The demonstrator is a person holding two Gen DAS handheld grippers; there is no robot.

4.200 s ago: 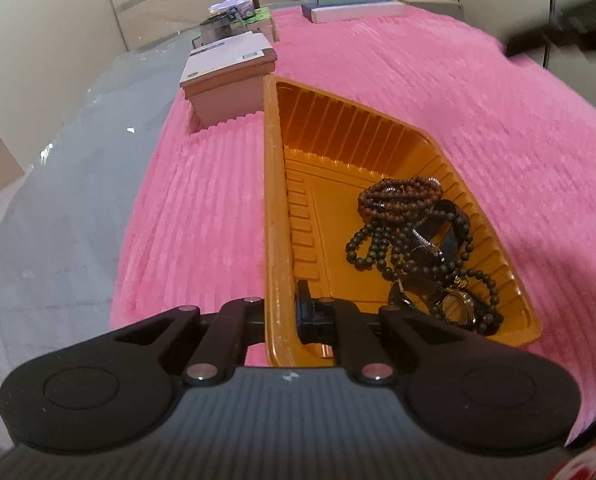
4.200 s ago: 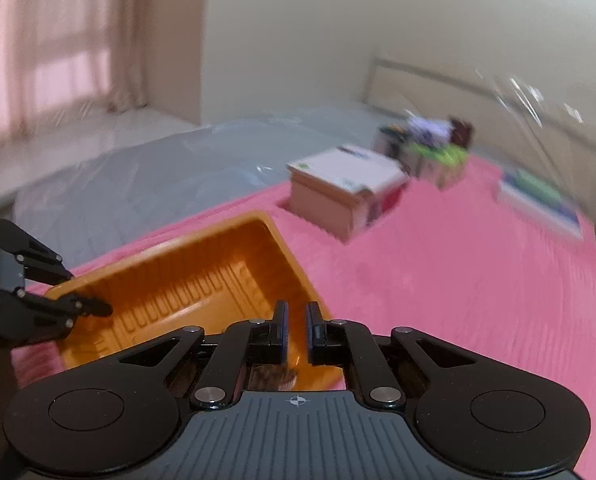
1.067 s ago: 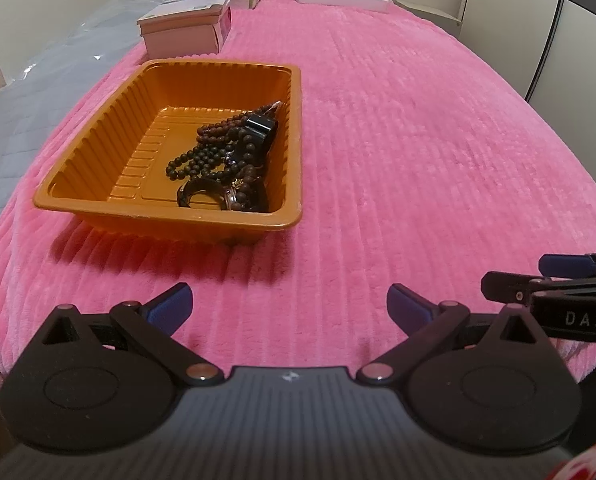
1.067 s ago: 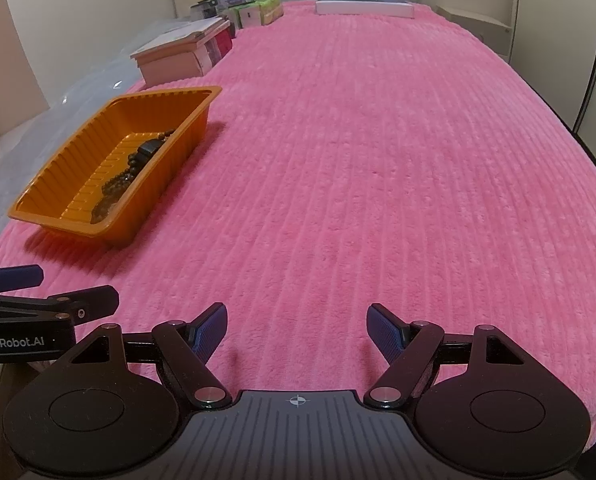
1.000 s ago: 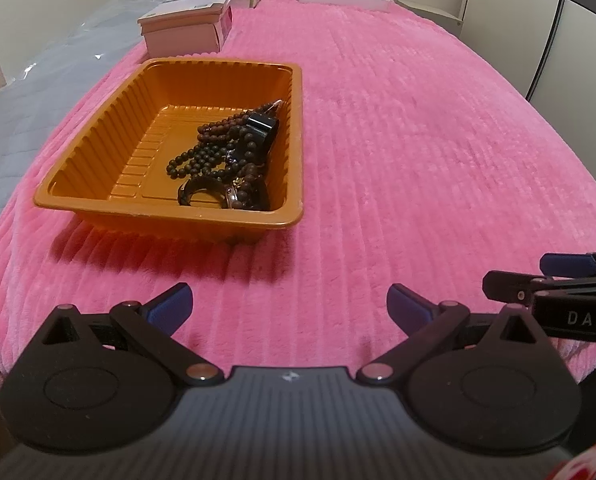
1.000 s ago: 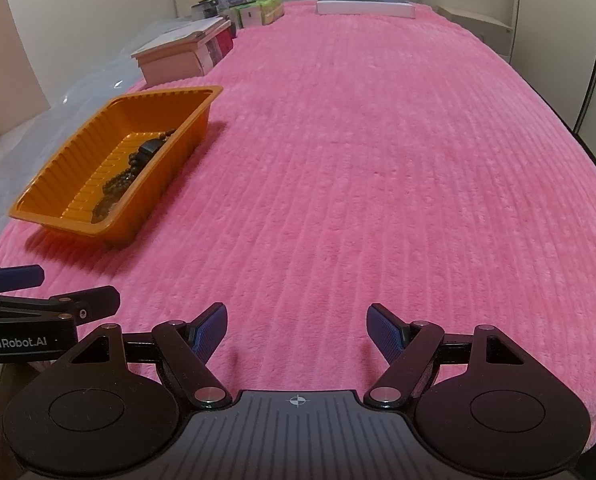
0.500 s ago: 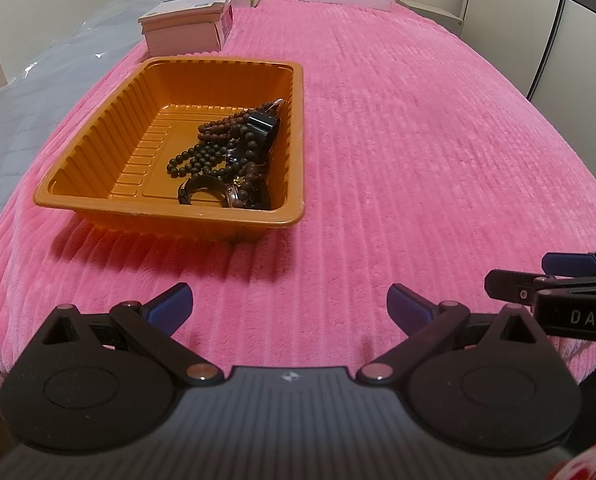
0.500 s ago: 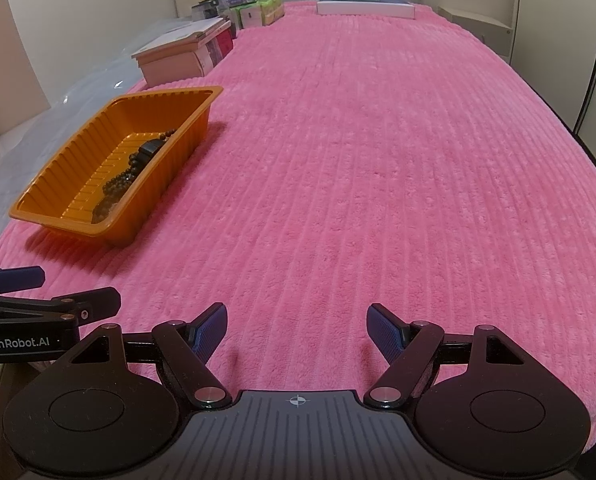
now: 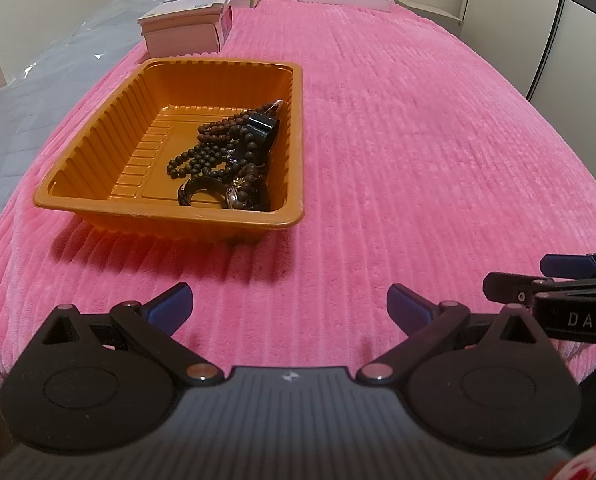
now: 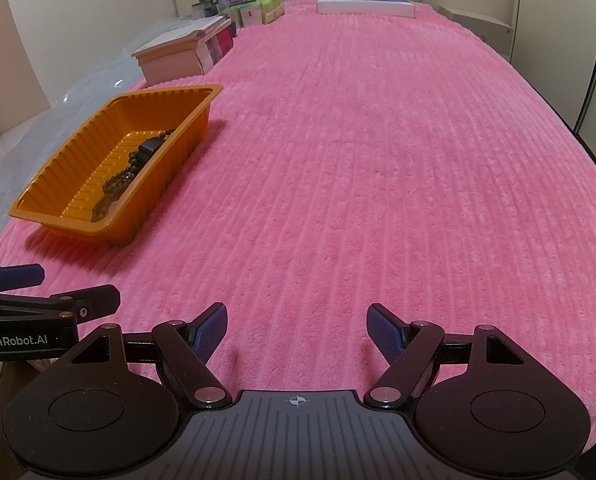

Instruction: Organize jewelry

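— Both grippers have come back off the ribbed orange plastic tray (image 9: 97, 200) since a few seconds ago, when the left one was clamped on its rim; for the last second nothing has shifted.

— And the jaws?

— Apart on both. The left gripper (image 9: 289, 306) hangs over bare pink ribbed bedspread (image 9: 418, 140) near the bed's front edge with nothing between its blue pads. The right gripper (image 10: 297, 330) sits just beside it, equally wide and empty.

— Where is the jewelry?

— In the tray, heaped against its right-hand wall: dark beaded strands (image 9: 217, 152), a black bangle (image 9: 201, 192) at the near end, a dark blocky piece (image 9: 262, 125) further back. The tray lies on the bedspread, left of both grippers. Beyond it stands a pale pink box (image 9: 181, 32).
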